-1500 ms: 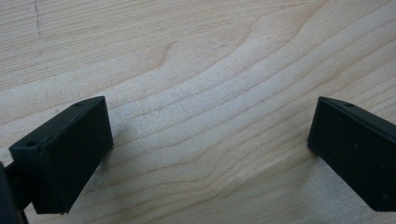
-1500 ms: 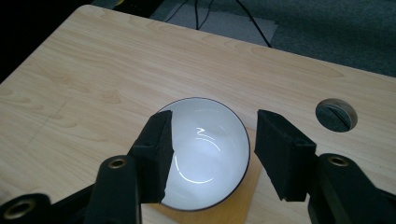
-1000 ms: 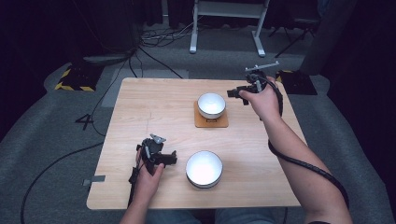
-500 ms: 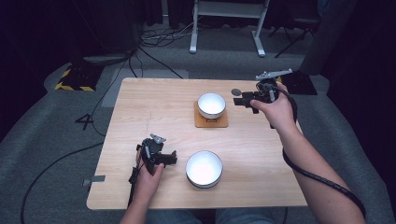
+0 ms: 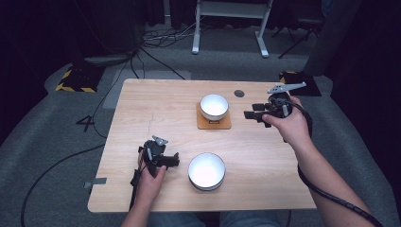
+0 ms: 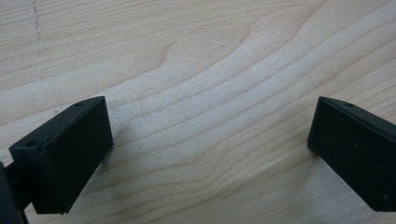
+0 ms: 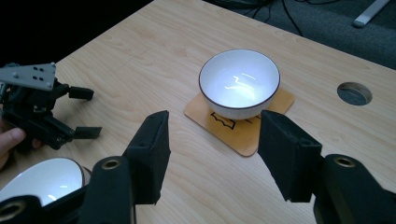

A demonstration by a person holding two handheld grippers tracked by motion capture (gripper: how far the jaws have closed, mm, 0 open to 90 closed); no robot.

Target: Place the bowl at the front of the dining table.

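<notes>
A white bowl with a dark rim stands on a square wooden coaster at the table's far middle. In the right gripper view this bowl and its coaster lie just beyond my open right gripper. From above, the right gripper hovers to the right of the bowl, apart from it. A second white bowl sits near the front edge. My left gripper rests just left of it, open. Its jaws stand wide over bare wood, nothing between them.
The wooden table has a round cable hole at its far right. The right gripper view also takes in the left gripper and the near bowl. Cables and a stand's feet lie on the grey floor beyond.
My right gripper has drawn away from the far bowl's right rim, moving right and then nearer to the person. The left gripper and both bowls have stayed put.
</notes>
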